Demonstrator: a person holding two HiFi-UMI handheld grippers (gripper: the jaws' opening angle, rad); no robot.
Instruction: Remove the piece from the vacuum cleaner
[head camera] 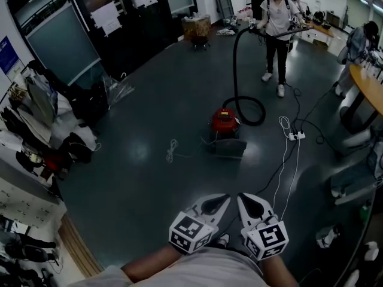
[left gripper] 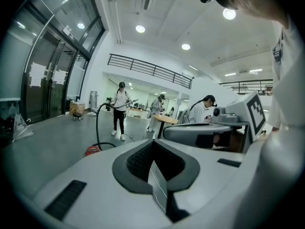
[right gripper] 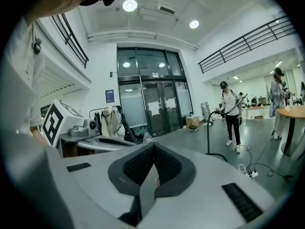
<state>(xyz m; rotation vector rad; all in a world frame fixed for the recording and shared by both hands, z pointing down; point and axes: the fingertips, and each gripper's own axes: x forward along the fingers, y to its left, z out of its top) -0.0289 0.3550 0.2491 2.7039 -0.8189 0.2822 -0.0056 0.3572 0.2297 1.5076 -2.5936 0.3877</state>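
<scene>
1. The left gripper (head camera: 222, 201) hung low over the near edge of the floor (head camera: 143, 184). Its jaws were pressed together, dark pads meeting, with nothing between them.
2. The right gripper (head camera: 244, 200) was just beside it, tips nearly touching the left one's. Its jaws were likewise pressed together and empty.
3. The red vacuum cleaner (head camera: 225, 121) stood on the open middle of the floor, well apart from both grippers and from every edge.
4. A black hose (head camera: 236, 58) curled in a loop on the floor at the vacuum cleaner's right side. From there it rose to a standing person (head camera: 277, 23) toward the far edge, who held its upper end in both hands.
5. A dark flat part (head camera: 228, 147) lay on the floor just in front of the vacuum cleaner; what it was could not be told.
6. A white power strip (head camera: 297, 136) with trailing cables lay to the right of the vacuum cleaner, and a loose white cord (head camera: 172, 150) lay to its left.
7. A small cart (head camera: 197, 27) stood at the far edge of the floor. A round table (head camera: 370, 84) stood at the right edge, with a second person (head camera: 358, 46) beside it. Hanging clothes (head camera: 37, 100) and bags lined the left edge.
</scene>
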